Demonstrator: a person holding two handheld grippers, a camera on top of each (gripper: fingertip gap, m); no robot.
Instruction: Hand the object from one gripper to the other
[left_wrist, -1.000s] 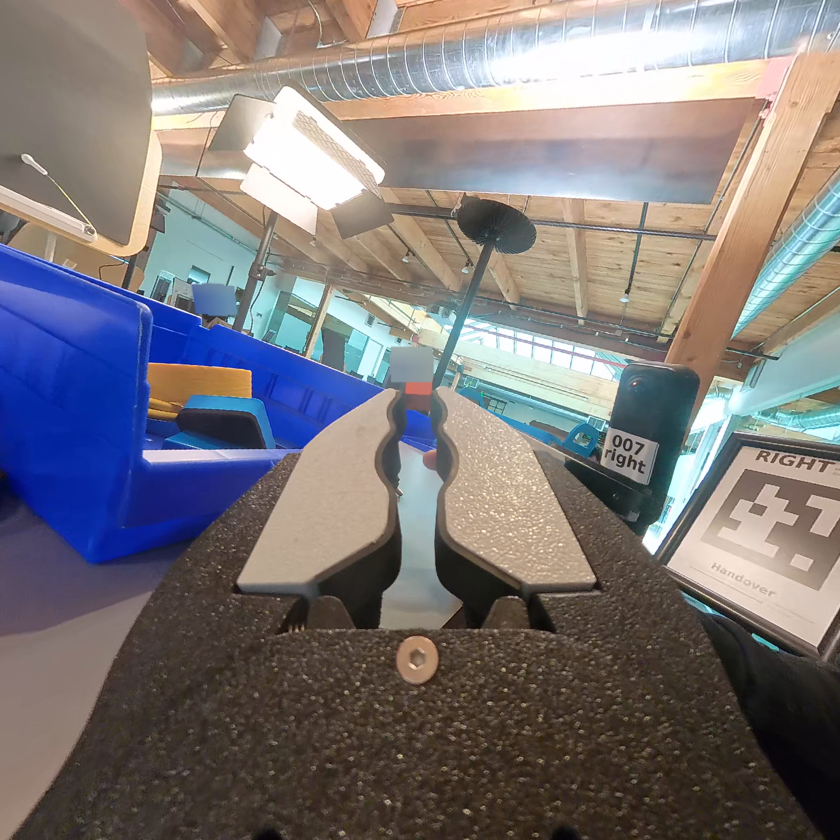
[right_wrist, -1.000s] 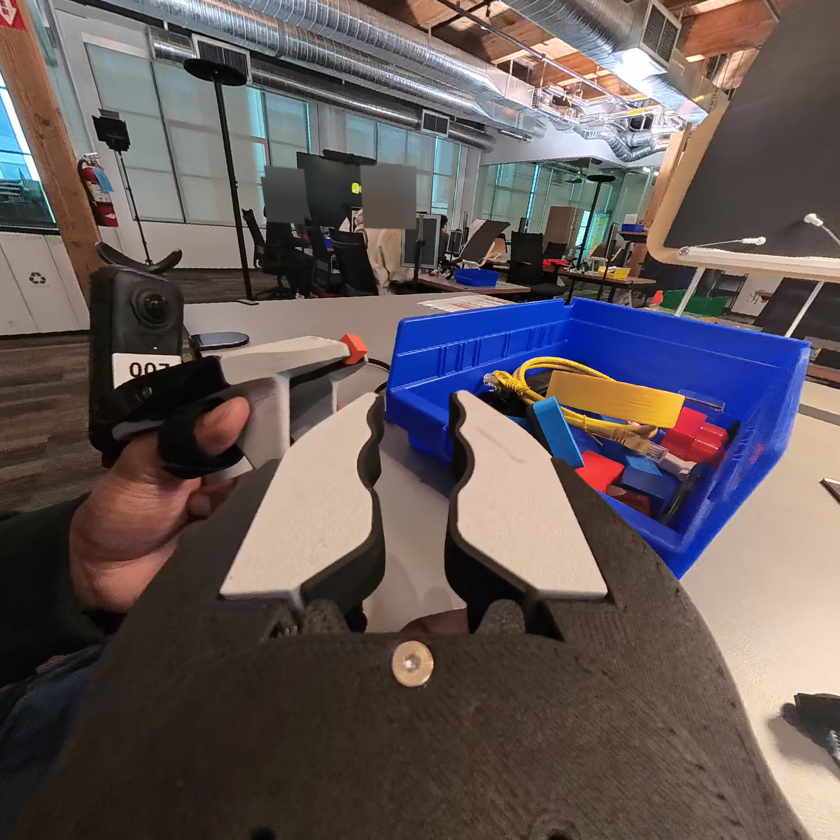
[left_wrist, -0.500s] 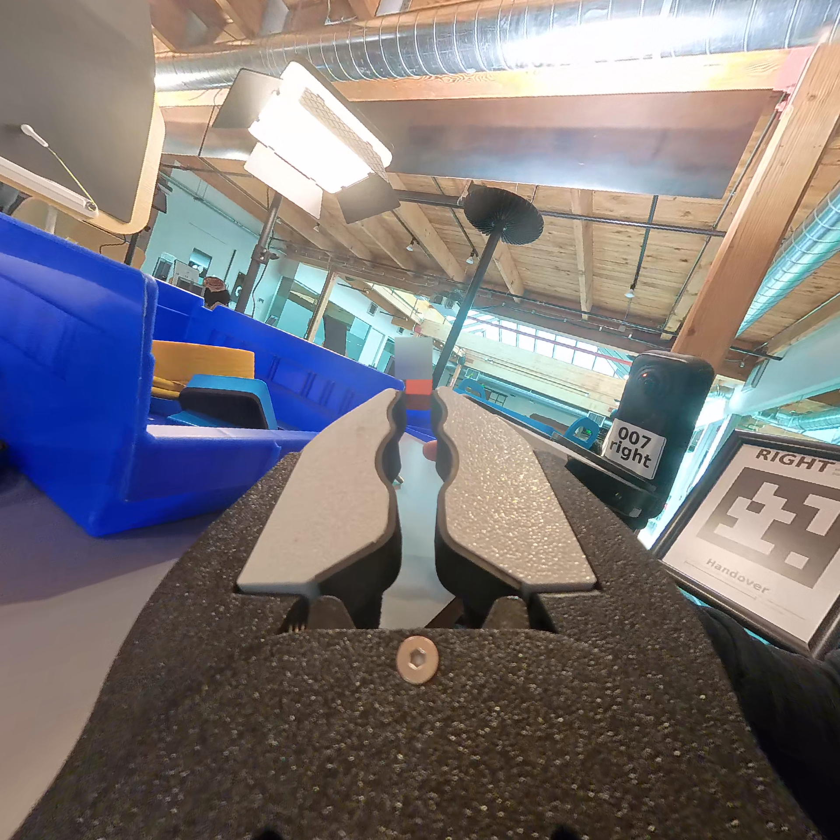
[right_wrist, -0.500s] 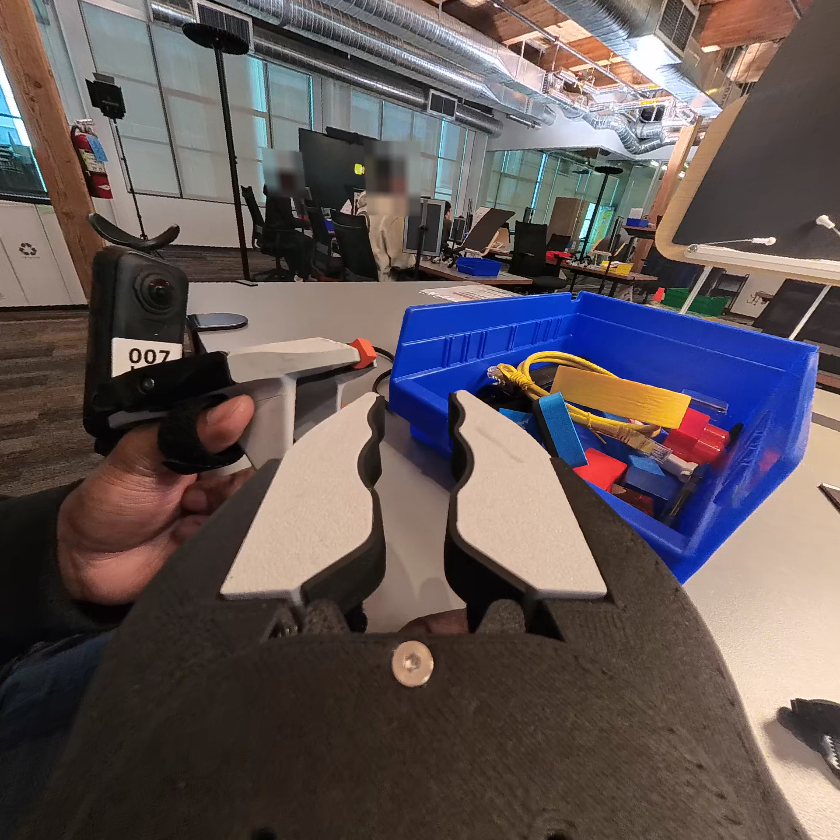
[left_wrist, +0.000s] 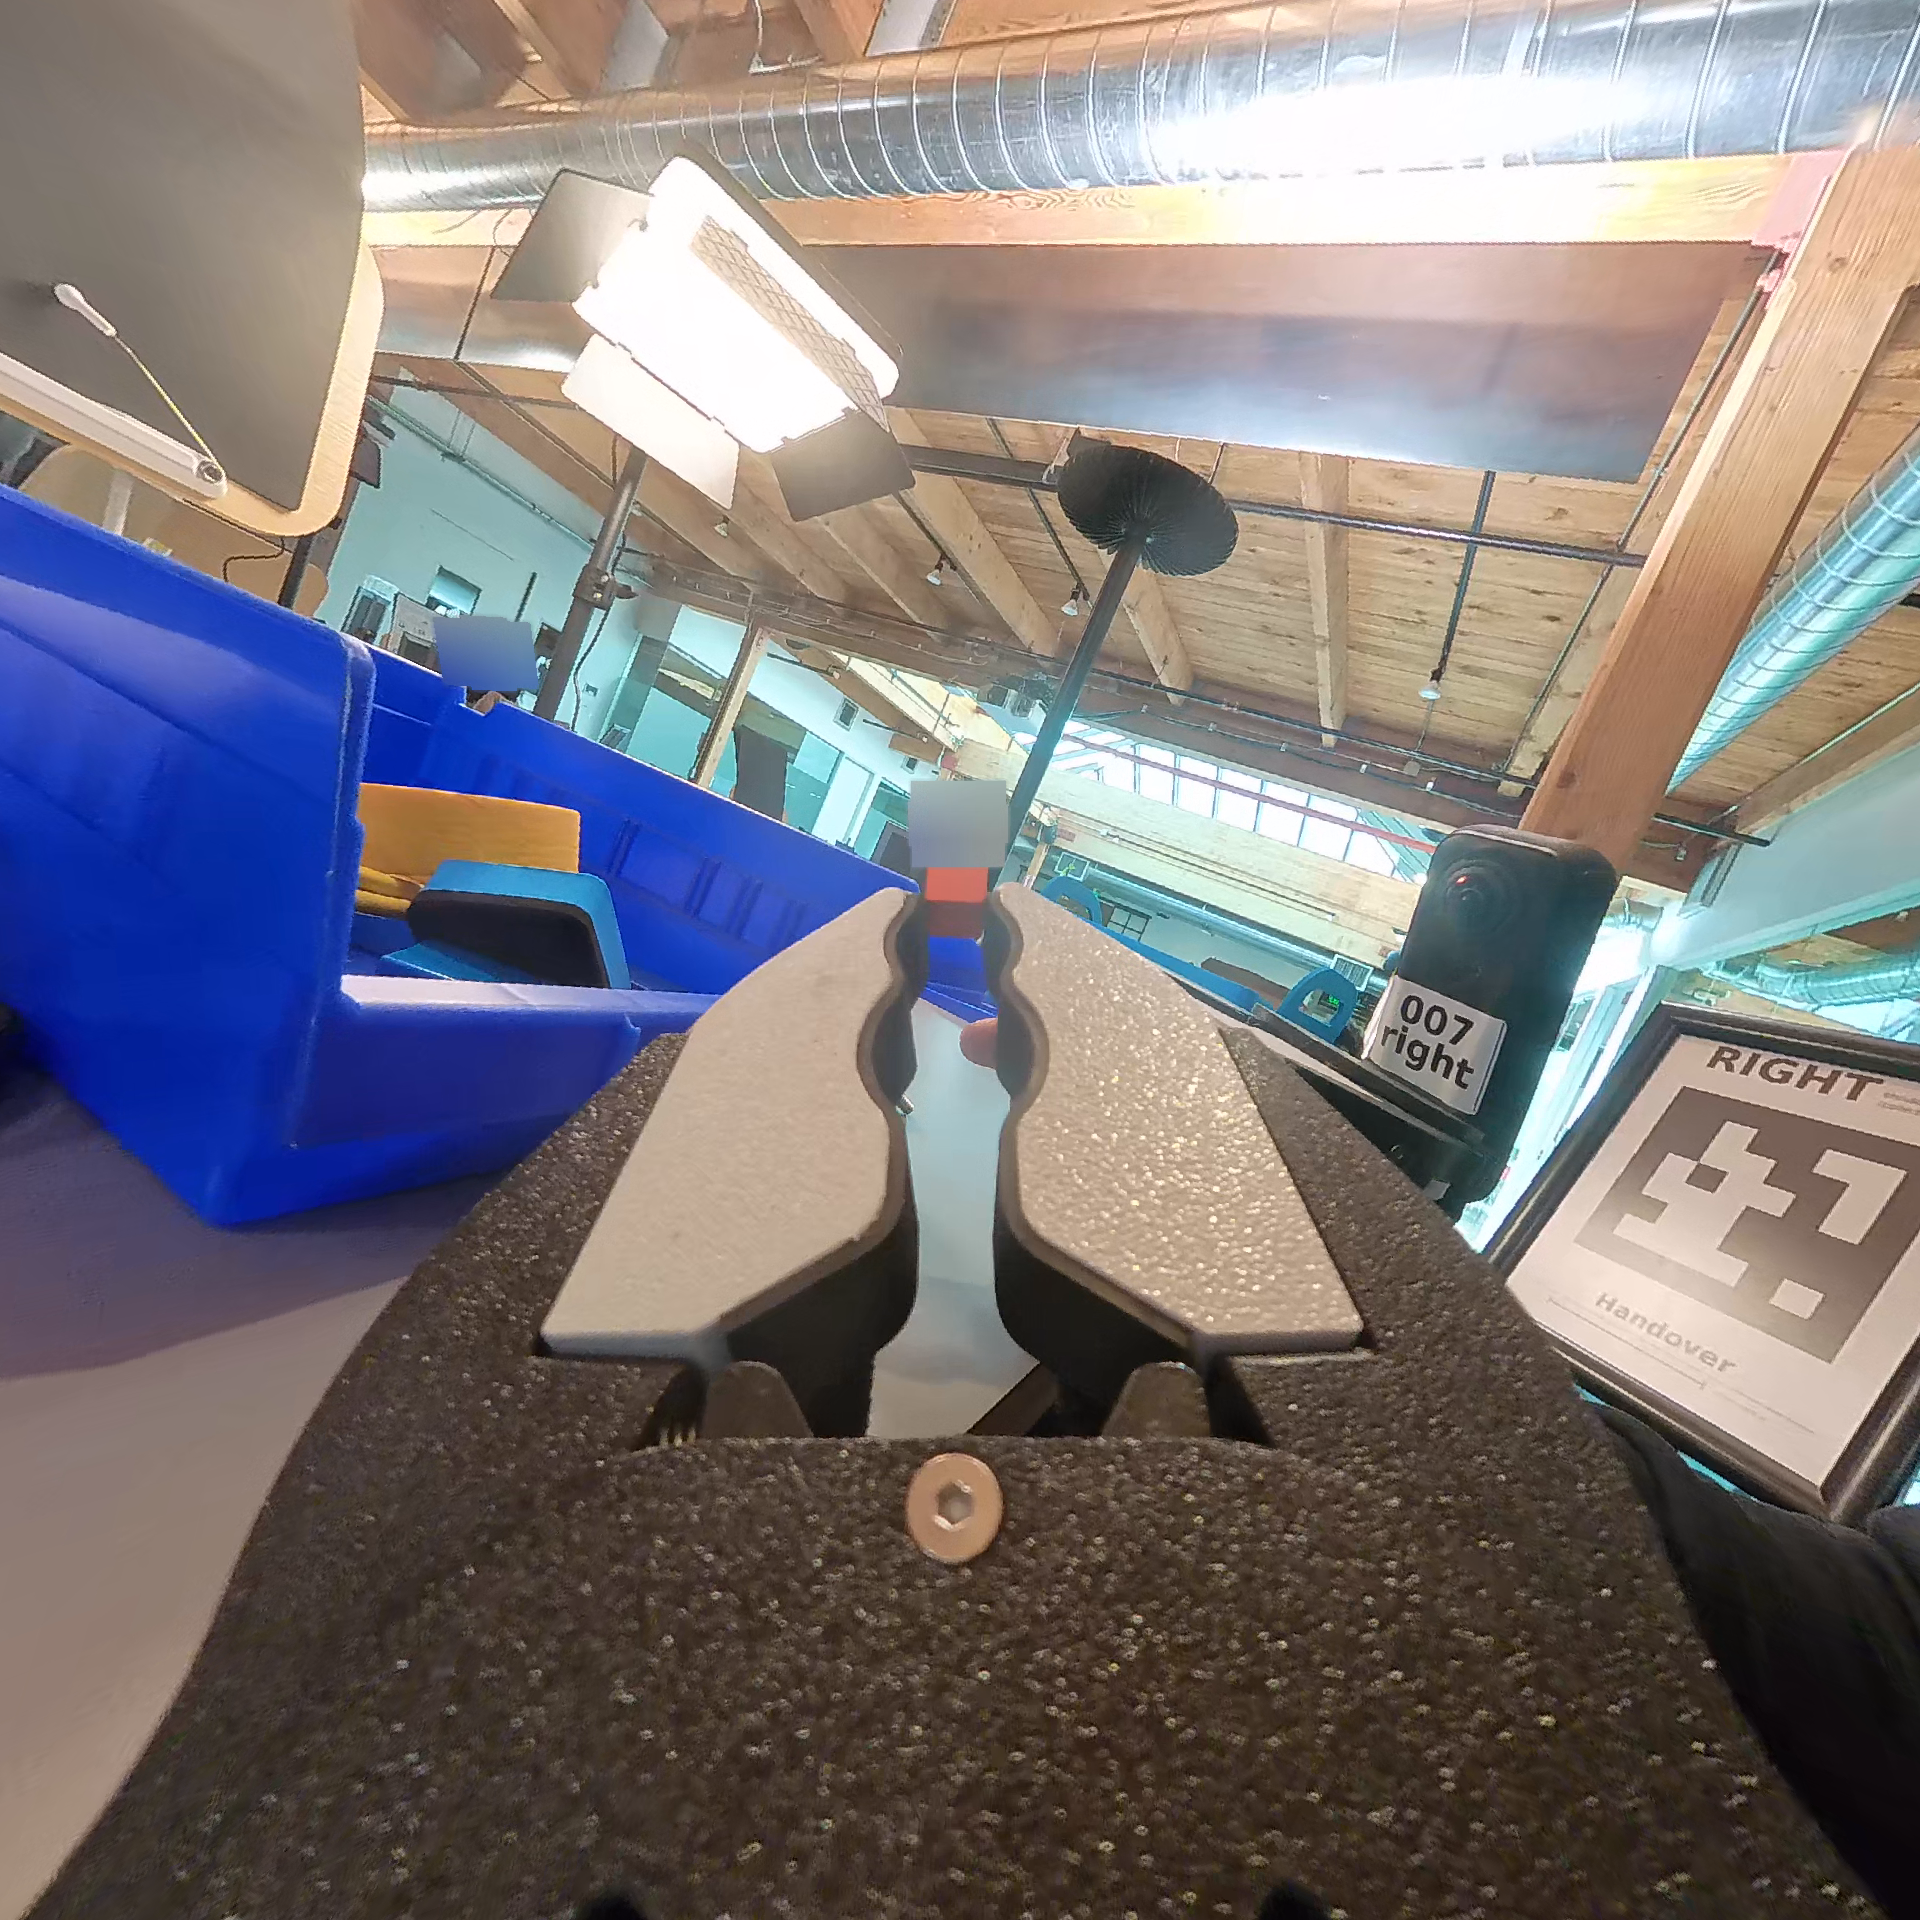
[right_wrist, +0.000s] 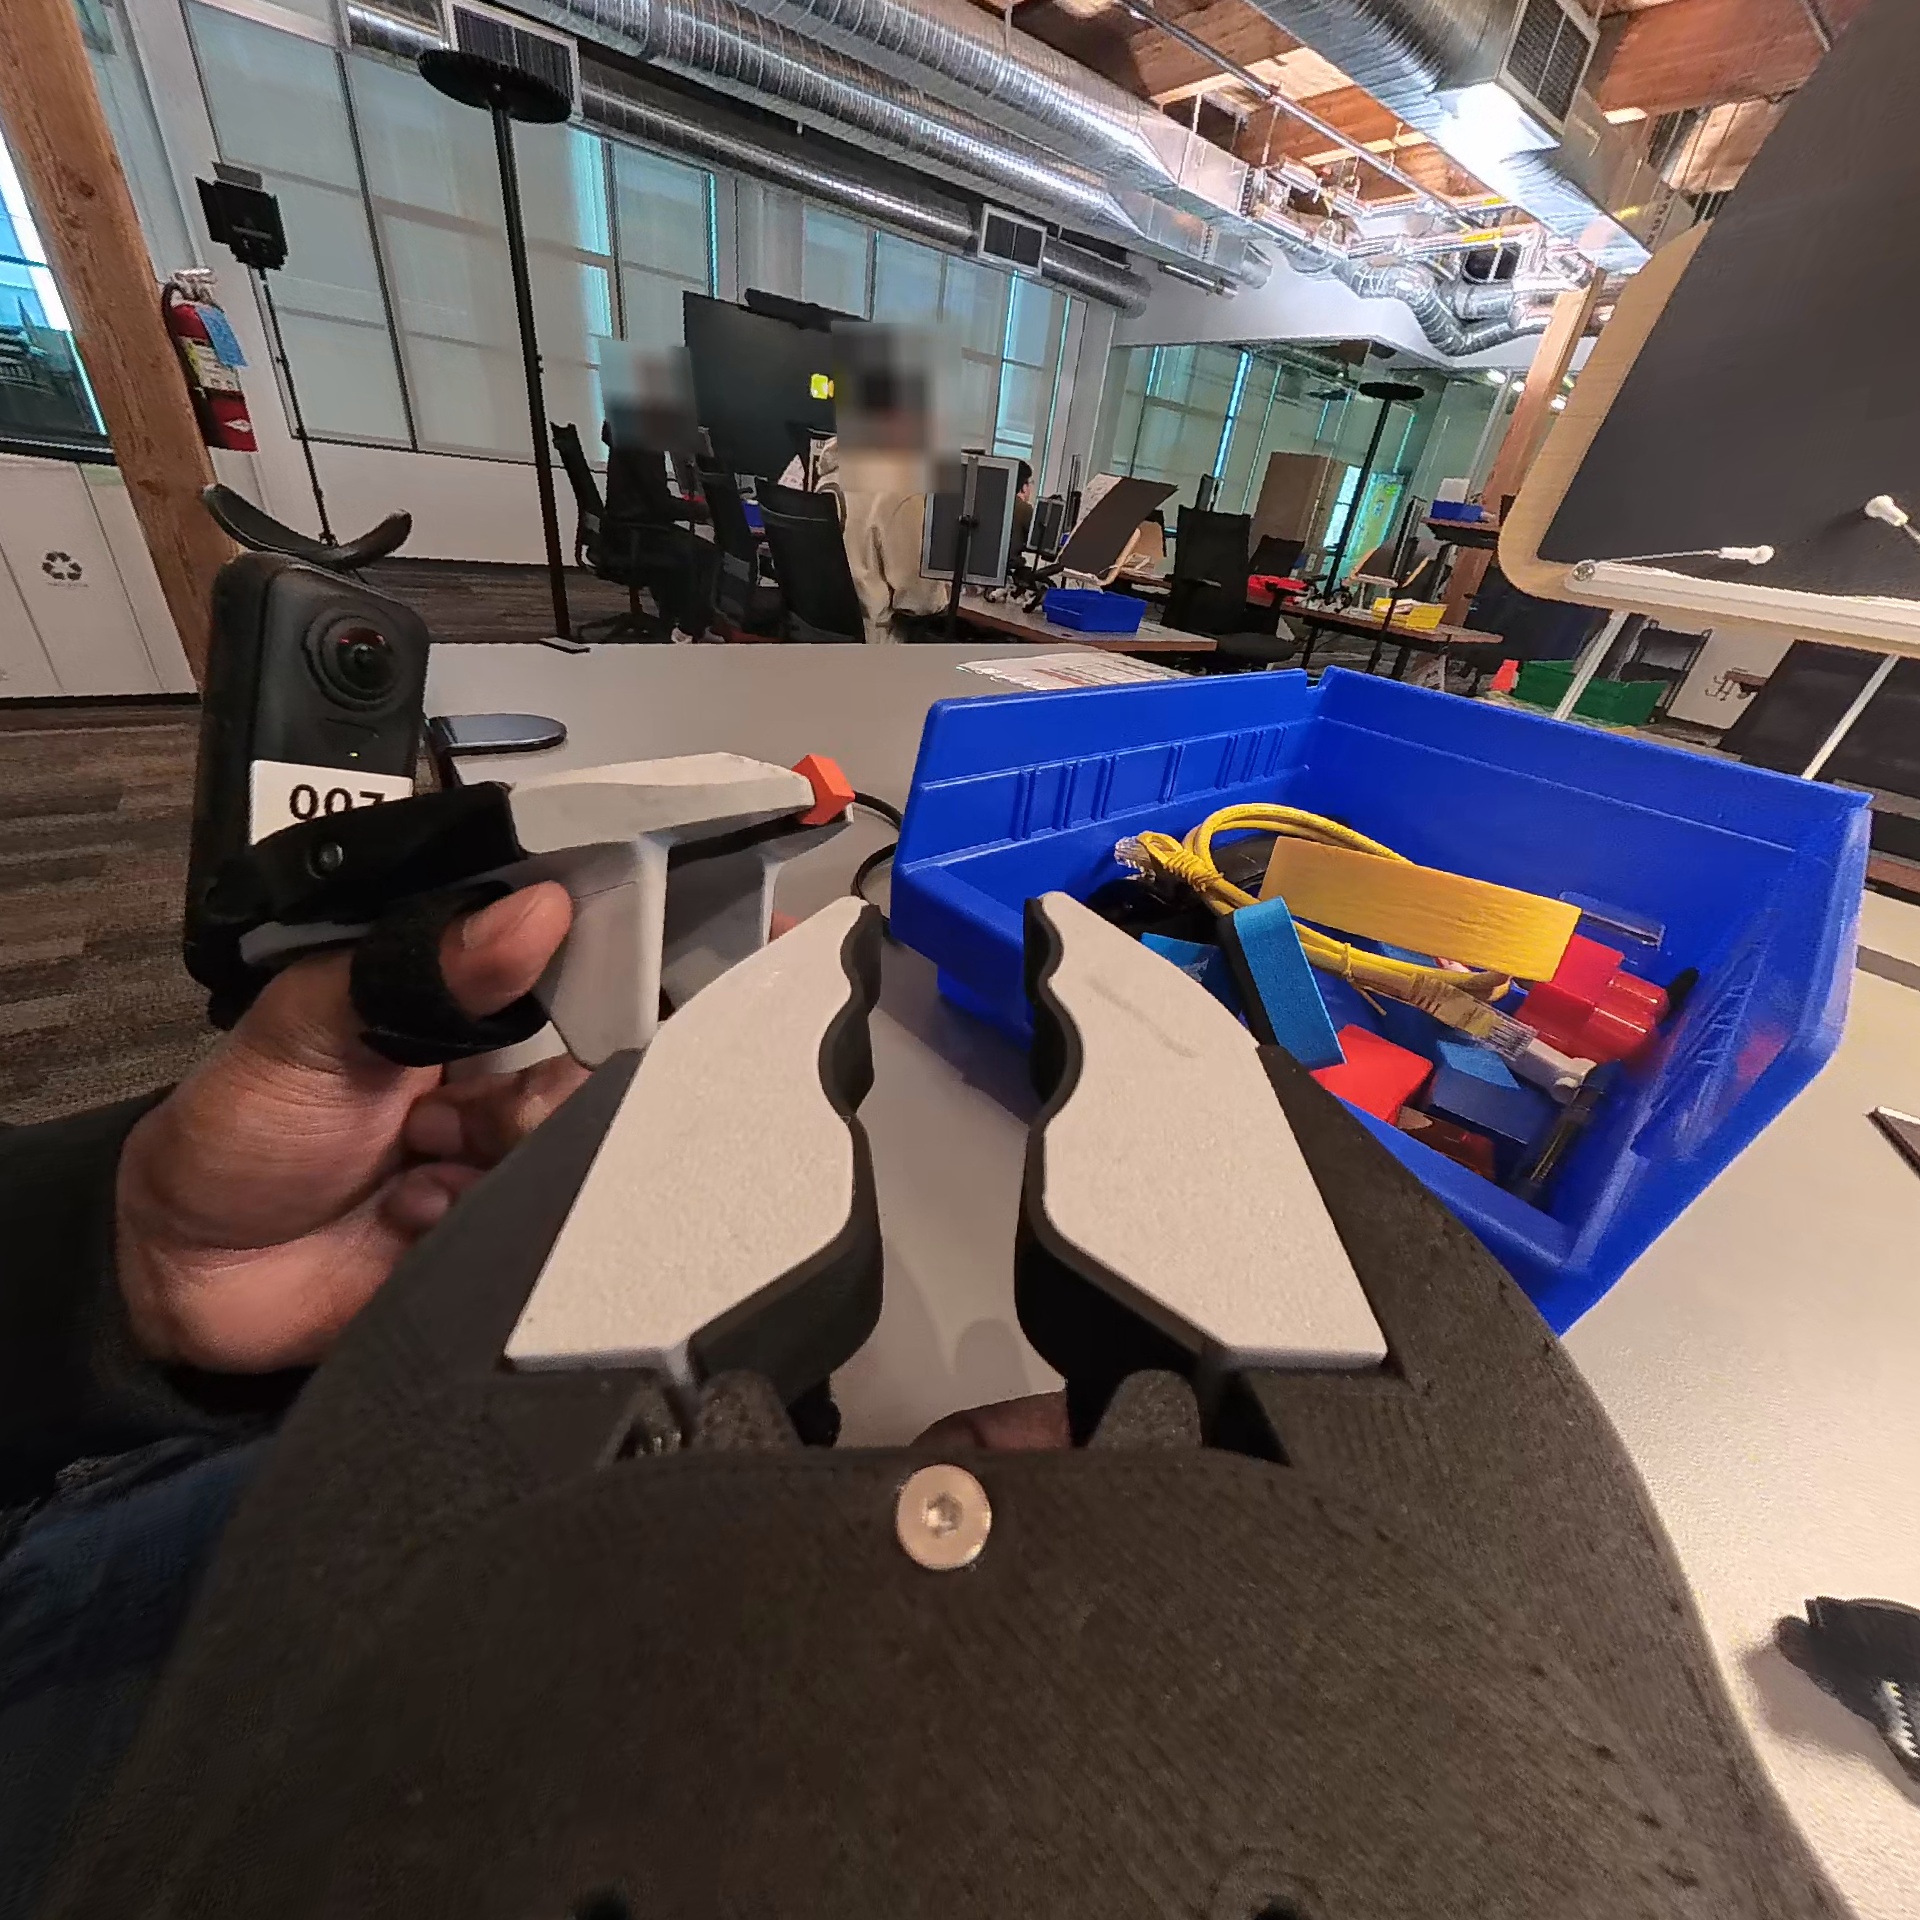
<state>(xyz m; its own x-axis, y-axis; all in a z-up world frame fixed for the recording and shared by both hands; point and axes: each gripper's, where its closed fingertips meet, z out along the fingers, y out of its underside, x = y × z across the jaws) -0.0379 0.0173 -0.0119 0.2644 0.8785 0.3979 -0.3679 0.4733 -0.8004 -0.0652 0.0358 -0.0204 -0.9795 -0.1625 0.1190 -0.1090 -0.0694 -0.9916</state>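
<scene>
1. Left wrist view: the left gripper (left_wrist: 954, 914) has its jaws clamped on a small red block (left_wrist: 954, 902) right at the tips, dead centre of the frame. The blue bin (left_wrist: 208, 883) sits on the grey table (left_wrist: 125, 1455) at about 9 o'clock of the gripper, and a black camera (left_wrist: 1496, 997) with a white label is off at 3 o'clock.
2. Right wrist view: the right gripper (right_wrist: 954, 925) has its jaws apart with nothing between them, just table showing in the gap. At 10 o'clock of it, a hand (right_wrist: 312, 1122) holds the left gripper sideways, the red block pinched at its tip just short of the bin's near wall. The bin at 2 o'clock holds a yellow cable (right_wrist: 1299, 904) plus blue and red bits.
</scene>
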